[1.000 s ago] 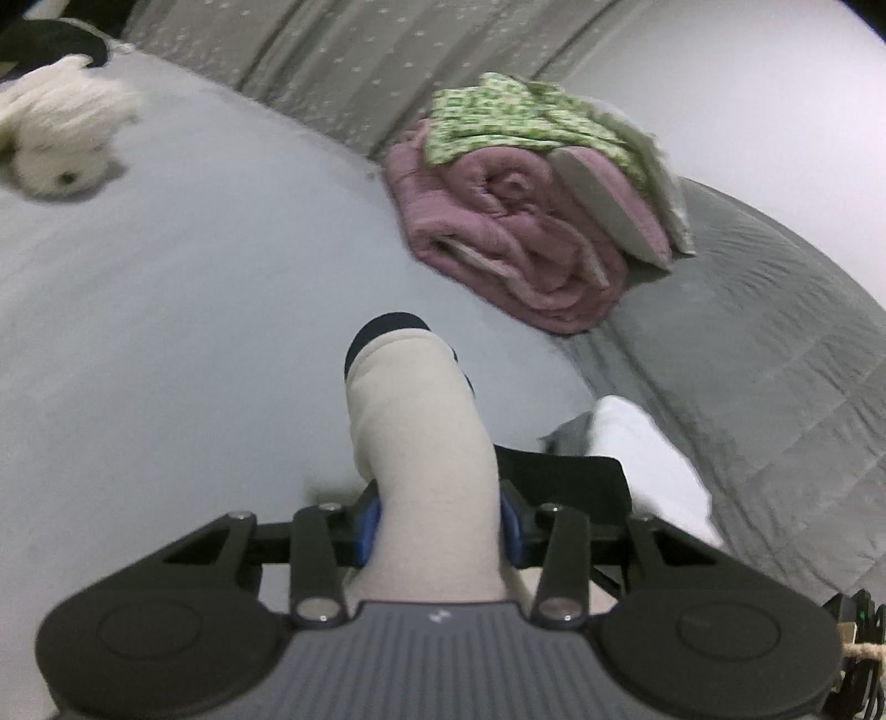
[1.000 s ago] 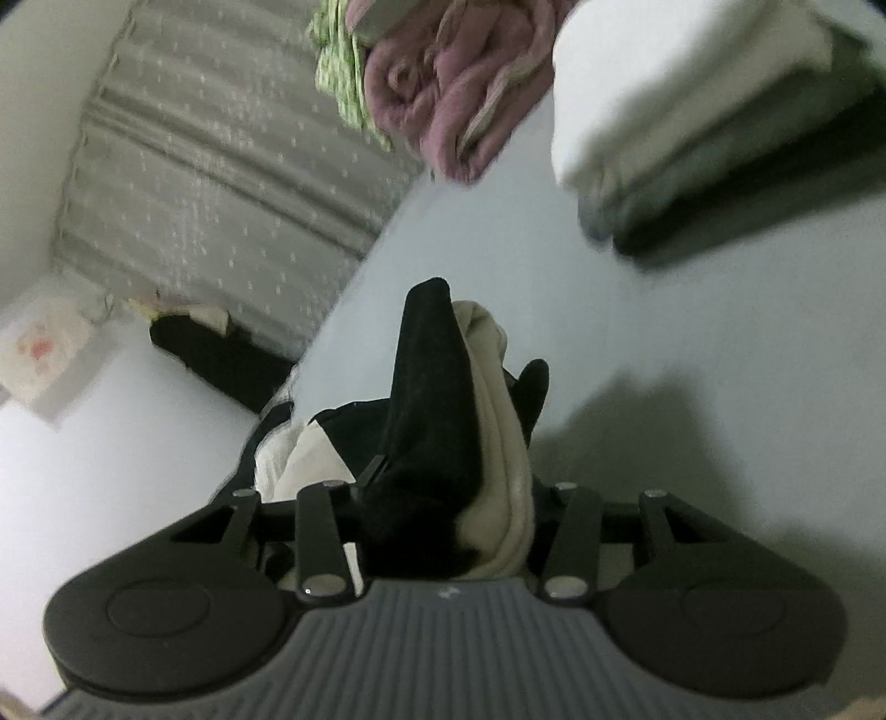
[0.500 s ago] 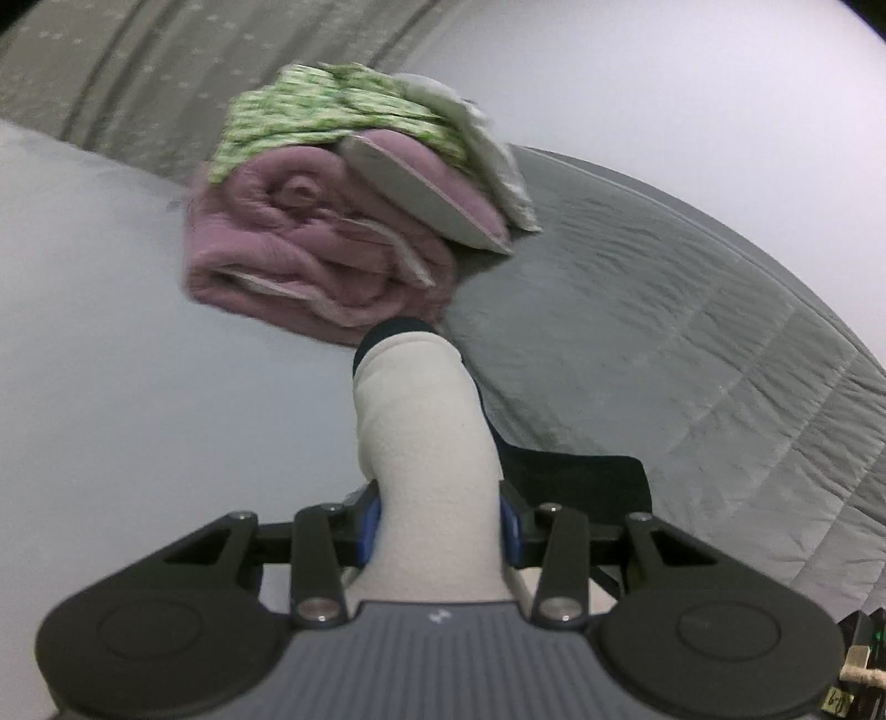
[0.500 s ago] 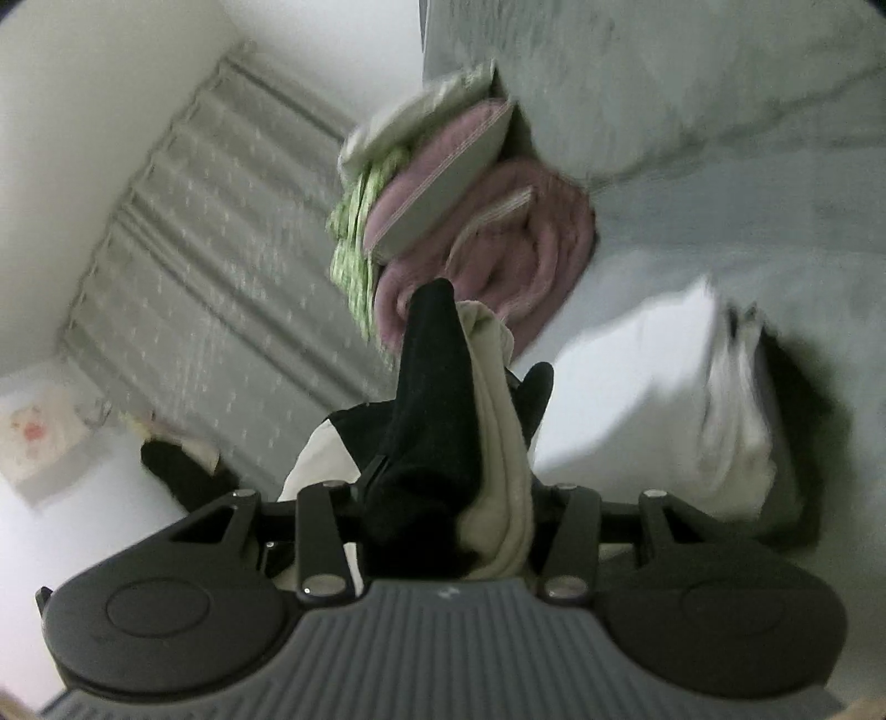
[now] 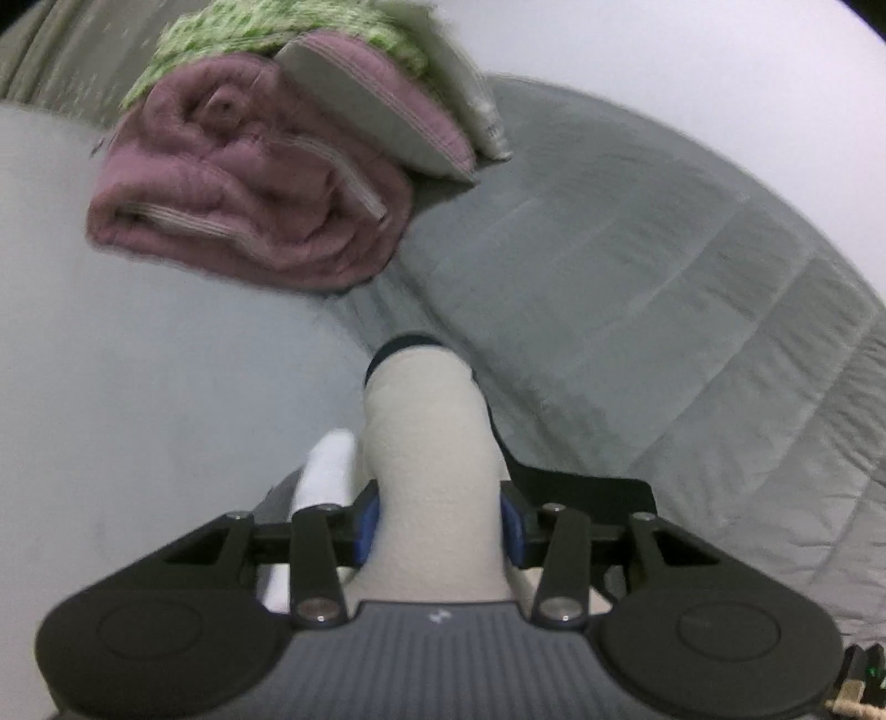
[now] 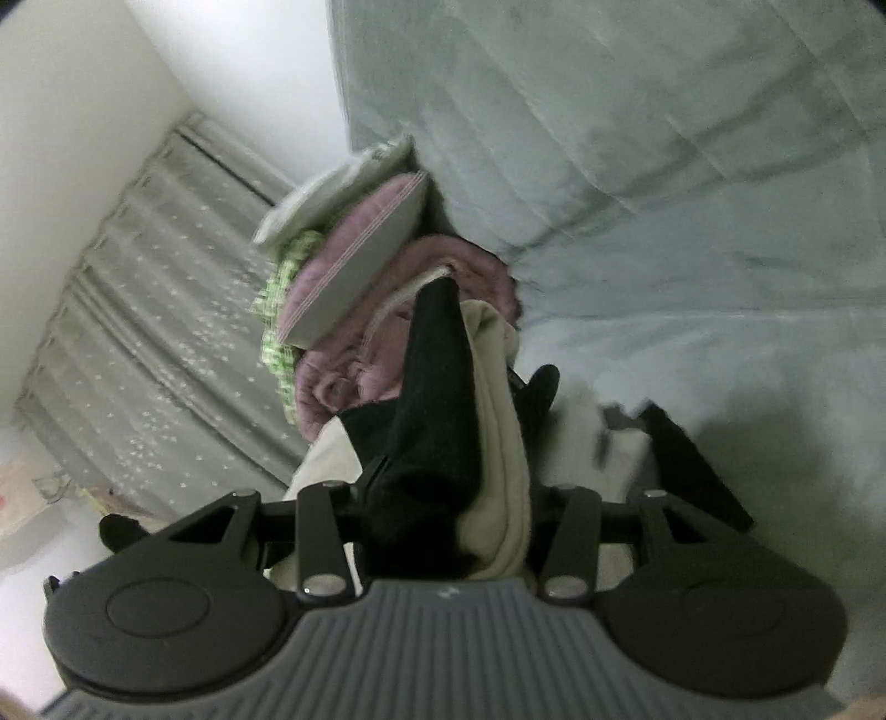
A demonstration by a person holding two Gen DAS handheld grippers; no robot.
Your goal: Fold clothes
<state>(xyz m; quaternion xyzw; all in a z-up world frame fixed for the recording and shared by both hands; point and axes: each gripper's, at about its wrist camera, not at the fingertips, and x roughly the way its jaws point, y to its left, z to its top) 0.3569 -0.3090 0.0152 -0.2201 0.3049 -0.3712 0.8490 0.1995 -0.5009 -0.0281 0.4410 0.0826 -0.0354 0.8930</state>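
Both grippers are carrying the same garment across the bed, and over the last second the view has swung round: the toy animal that lay off at ten o'clock from the left gripper is gone from sight, and the pile of folded things now fills the top of its view, much nearer than before. The left gripper (image 5: 437,520) is clamped on a cream fold of the garment (image 5: 432,471), which stands up between its blue pads with a dark edge at the tip; the grip looks unchanged. The right gripper (image 6: 448,531) is likewise closed on a bunched black-and-cream fold of the same garment (image 6: 443,432), which rises toward twelve o'clock. Ahead of the left gripper, at about eleven o'clock, sits the pink blanket (image 5: 249,210), rolled up, with a green patterned cloth (image 5: 266,33) on top, resting where the pale sheet (image 5: 138,415) meets the grey quilt (image 5: 664,332). From the right gripper the same pile lies at eleven o'clock, with the curtain (image 6: 155,343) off at nine. A stack of white and dark folded clothes (image 6: 626,443) shows blurred just right of the held garment, at about two o'clock. I judge the folding of this piece is done and it is being carried to be set down, likely on or beside that stack; both grips should hold until it rests.
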